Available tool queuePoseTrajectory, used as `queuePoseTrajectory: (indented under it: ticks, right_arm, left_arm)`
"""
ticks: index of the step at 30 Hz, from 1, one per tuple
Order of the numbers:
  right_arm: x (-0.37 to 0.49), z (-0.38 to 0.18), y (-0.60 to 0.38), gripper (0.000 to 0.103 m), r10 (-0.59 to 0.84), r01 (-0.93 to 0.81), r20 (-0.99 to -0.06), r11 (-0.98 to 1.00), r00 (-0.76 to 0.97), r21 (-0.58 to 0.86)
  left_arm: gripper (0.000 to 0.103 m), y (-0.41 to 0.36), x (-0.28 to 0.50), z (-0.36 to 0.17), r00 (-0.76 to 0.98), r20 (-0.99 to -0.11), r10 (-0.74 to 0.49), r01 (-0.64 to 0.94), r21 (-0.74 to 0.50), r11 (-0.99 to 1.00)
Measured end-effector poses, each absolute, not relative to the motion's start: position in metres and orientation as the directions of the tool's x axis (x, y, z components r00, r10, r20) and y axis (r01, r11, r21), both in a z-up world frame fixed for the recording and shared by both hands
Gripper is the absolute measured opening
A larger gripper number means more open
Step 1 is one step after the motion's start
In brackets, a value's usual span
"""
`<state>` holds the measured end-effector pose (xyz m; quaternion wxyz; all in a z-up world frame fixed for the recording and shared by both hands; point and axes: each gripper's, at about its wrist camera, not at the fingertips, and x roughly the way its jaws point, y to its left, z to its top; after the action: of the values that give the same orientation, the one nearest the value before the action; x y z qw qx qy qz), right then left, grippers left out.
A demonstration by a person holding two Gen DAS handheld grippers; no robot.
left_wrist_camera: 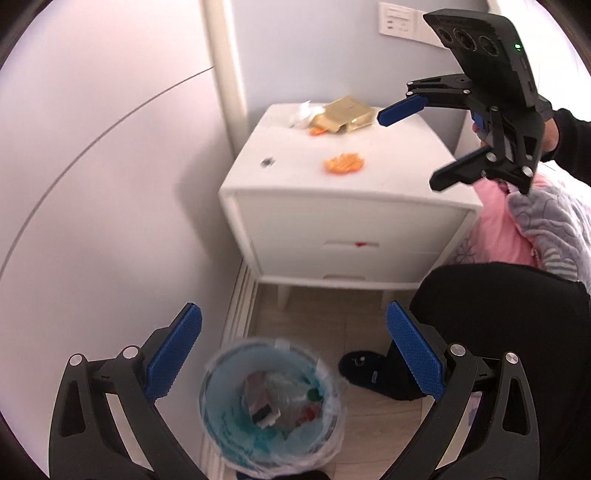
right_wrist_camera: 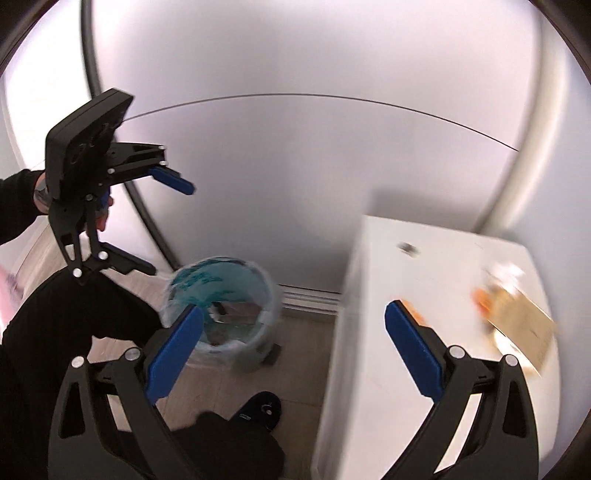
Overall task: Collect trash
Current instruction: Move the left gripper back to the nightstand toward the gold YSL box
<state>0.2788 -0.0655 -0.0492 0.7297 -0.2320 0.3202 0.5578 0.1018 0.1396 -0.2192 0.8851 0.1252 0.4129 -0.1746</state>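
Note:
A white nightstand (left_wrist_camera: 295, 155) carries the trash: a gold box (left_wrist_camera: 341, 114), a crumpled white wrapper (left_wrist_camera: 304, 112), orange peel (left_wrist_camera: 344, 163) and a small dark scrap (left_wrist_camera: 266, 161). My right gripper (left_wrist_camera: 410, 151) hovers open and empty over the nightstand's right edge. My left gripper (left_wrist_camera: 291, 354) is open above the blue lined trash bin (left_wrist_camera: 271, 406), which holds several scraps. The right wrist view is blurred and shows the bin (right_wrist_camera: 221, 295), the left gripper (right_wrist_camera: 171, 229), the right gripper (right_wrist_camera: 293, 347), the nightstand (right_wrist_camera: 406, 369), the gold box (right_wrist_camera: 524, 325) and the peel (right_wrist_camera: 482, 299).
A white wall runs along the left, close to the bin. The person's black-clad leg (left_wrist_camera: 498, 332) and dark slipper (left_wrist_camera: 369, 369) stand on the wood floor right of the bin. Pink and grey bedding (left_wrist_camera: 524, 229) lies right of the nightstand. A wall socket (left_wrist_camera: 400, 20) sits above it.

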Motion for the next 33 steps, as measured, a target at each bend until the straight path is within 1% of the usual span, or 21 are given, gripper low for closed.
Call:
queuePoseTrajectory:
  ticks: [7, 13, 18, 23, 26, 30, 32, 33]
  right_arm:
    - [0.309, -0.032, -0.133, 0.096, 0.636, -0.915, -0.714, 0.404, 0.292, -0.015]
    - [0.336, -0.027, -0.167, 0.096, 0.598, -0.893, -0.718, 0.443, 0.357, -0.075]
    - [0.363, -0.031, -0.181, 0.096, 0.577, -0.904, -0.732, 0.410, 0.361, -0.123]
    - [0.392, -0.035, -0.188, 0.096, 0.567, -0.922, -0.756, 0.368, 0.327, -0.122]
    - [0.407, -0.040, -0.187, 0.096, 0.553, -0.931, -0.774, 0.341, 0.308, -0.127]
    - [0.422, -0.049, -0.178, 0.096, 0.504, -0.937, -0.807, 0.306, 0.309, -0.167]
    - [0.418, -0.054, -0.166, 0.096, 0.519, -0.959, -0.814, 0.237, 0.261, -0.156]
    - [0.418, -0.058, -0.158, 0.096, 0.500, -0.959, -0.824, 0.221, 0.266, -0.176]
  left_arm:
    - [0.097, 0.094, 0.131, -0.198, 0.596, -0.759, -0.261, 0.507, 0.104, 0.856]
    - [0.097, 0.062, 0.161, -0.185, 0.585, -0.755, -0.296, 0.565, 0.118, 0.816]
    - [0.097, 0.034, 0.190, -0.178, 0.570, -0.760, -0.313, 0.613, 0.139, 0.777]
    - [0.097, 0.012, 0.219, -0.175, 0.554, -0.766, -0.325, 0.650, 0.156, 0.743]
    - [0.097, -0.001, 0.240, -0.175, 0.543, -0.777, -0.319, 0.687, 0.192, 0.701]
    - [0.097, -0.013, 0.271, -0.176, 0.522, -0.791, -0.317, 0.723, 0.213, 0.657]
    - [0.097, -0.018, 0.284, -0.179, 0.515, -0.797, -0.315, 0.737, 0.223, 0.638]
    - [0.097, -0.021, 0.292, -0.181, 0.509, -0.802, -0.313, 0.745, 0.228, 0.627]
